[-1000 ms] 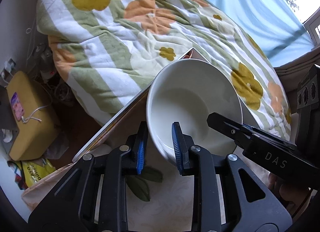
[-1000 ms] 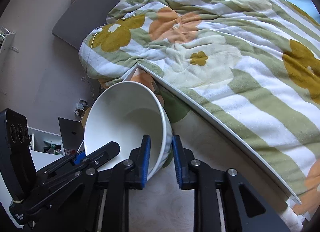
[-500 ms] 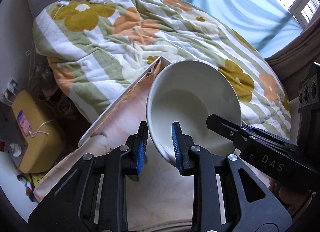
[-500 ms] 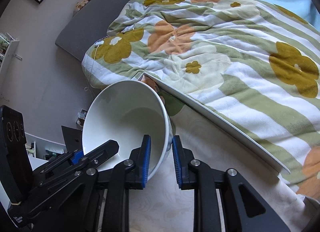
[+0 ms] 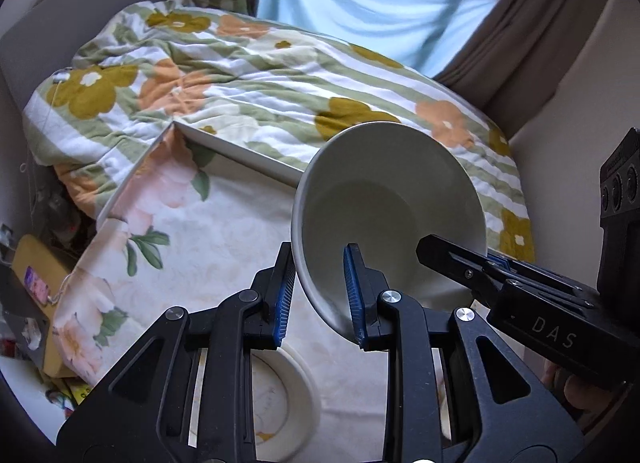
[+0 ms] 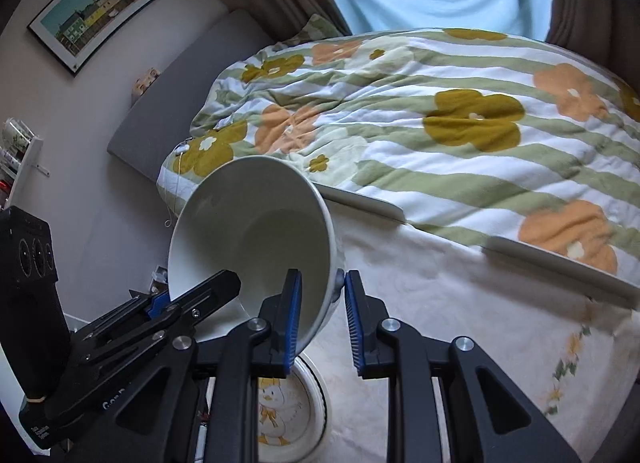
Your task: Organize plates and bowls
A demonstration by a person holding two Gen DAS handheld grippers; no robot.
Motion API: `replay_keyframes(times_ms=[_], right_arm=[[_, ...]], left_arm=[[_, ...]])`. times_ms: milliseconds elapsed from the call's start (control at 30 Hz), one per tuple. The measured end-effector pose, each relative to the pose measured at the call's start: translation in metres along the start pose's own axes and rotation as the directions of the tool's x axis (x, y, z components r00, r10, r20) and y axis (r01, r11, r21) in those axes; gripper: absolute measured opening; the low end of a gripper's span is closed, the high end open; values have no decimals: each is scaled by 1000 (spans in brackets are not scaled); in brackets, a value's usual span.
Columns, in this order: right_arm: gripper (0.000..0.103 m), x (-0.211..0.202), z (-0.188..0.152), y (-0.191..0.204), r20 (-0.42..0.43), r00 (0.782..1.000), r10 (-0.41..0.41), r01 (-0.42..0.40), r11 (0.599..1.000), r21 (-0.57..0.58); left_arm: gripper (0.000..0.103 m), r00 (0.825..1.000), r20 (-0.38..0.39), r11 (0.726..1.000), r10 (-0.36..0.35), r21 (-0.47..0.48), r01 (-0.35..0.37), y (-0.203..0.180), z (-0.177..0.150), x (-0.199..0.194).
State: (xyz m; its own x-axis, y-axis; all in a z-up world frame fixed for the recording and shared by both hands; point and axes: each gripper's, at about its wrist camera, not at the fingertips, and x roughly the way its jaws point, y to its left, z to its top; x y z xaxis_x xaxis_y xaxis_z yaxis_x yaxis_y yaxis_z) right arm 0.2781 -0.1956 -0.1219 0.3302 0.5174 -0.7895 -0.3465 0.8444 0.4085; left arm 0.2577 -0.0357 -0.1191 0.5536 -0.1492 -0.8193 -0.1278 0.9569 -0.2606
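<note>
- Bedroom w/ flowered blanket [image 5: 280,75] on bed behind; low table [image 5: 224,231] w/ floral cloth in front
- white bowl [image 5: 384,207] held tilted in air above table, between both tools
- left gripper [image 5: 320,295] clamped on bowl rim, one pad inside, one outside; right gripper [image 6: 322,315] clamped on opposite rim
- duck plate [image 6: 280,415] lies on table under the bowl, partly hidden by grippers
</note>
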Motion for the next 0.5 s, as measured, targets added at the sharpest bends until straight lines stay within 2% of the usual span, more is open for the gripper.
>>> replay_keyframes(times_ms=[133, 233, 367, 500], right_arm=[[20, -51, -34, -26, 45, 996, -71, 69, 997, 33], [20, -76, -59, -48, 61, 994, -96, 91, 993, 78], [20, -95, -89, -75, 50, 990, -132, 124, 982, 143], [20, -104, -122, -98, 28, 985, -170, 161, 965, 206]], left_arm=[[22, 998, -19, 997, -52, 62, 54, -51, -31, -13], [22, 994, -53, 991, -91, 90, 96, -81, -55, -14], [22, 983, -121, 981, -138, 118, 152, -115, -89, -8], [22, 969, -199, 968, -149, 170, 184, -145, -123, 2]])
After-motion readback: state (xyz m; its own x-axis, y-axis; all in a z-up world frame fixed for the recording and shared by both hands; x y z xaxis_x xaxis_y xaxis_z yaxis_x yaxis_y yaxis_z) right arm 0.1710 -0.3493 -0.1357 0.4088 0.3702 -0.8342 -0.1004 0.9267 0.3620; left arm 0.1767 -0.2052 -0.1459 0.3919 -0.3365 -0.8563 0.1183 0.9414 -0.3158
